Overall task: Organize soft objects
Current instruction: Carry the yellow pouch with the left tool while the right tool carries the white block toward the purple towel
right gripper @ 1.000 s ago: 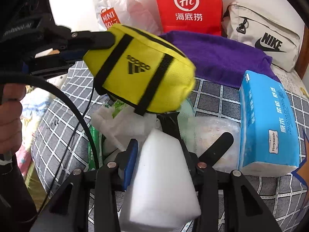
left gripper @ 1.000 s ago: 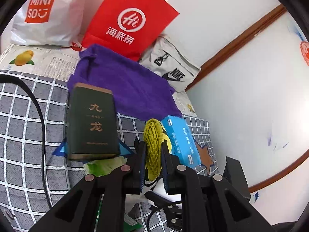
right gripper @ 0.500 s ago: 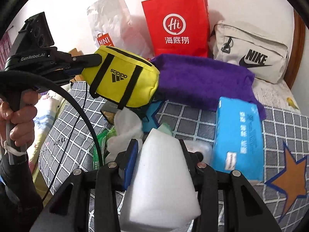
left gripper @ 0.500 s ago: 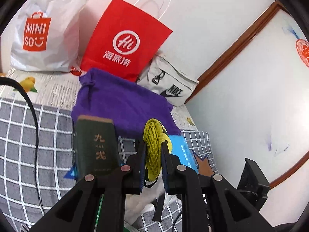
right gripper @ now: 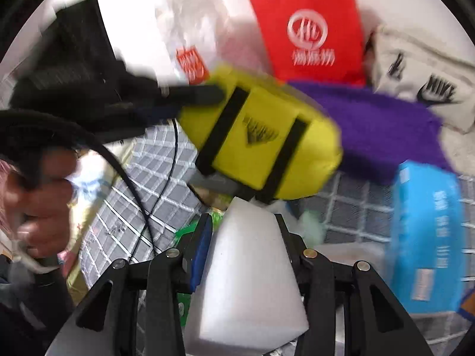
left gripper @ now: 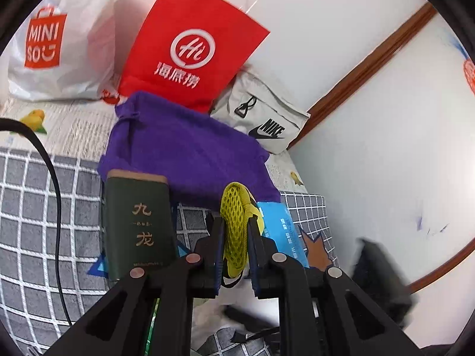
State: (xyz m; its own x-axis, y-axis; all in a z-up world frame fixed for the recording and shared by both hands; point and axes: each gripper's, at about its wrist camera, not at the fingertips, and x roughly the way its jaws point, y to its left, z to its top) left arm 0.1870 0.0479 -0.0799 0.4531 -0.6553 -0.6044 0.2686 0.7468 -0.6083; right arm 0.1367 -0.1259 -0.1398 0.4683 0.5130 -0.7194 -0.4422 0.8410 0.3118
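Left gripper (left gripper: 235, 231): jaws nearly closed, pinching yellow pouch (right gripper: 261, 139) lifted over checked bedspread (left gripper: 35, 207) | green box (left gripper: 138, 222) just left of it, purple cloth (left gripper: 190, 154) behind | right gripper (right gripper: 243, 234): jaws partly apart, clamping white foam block (right gripper: 246, 273) | blue tissue pack (right gripper: 427, 237) at right.

Bed (left gripper: 35, 213) covered by grey blanket with white grid lines; fruit-print sheet toward the head edge. Along that edge: white MINISO plastic bag (left gripper: 56, 47), red paper carrier bag (left gripper: 190, 50), beige Nike pouch (left gripper: 264, 121) at the wall-side corner. Purple fleece cloth (left gripper: 190, 154) spread before them. Blue tissue pack (right gripper: 424, 237) near the wall-side edge. Black cable (left gripper: 53, 195) trails across the blanket.
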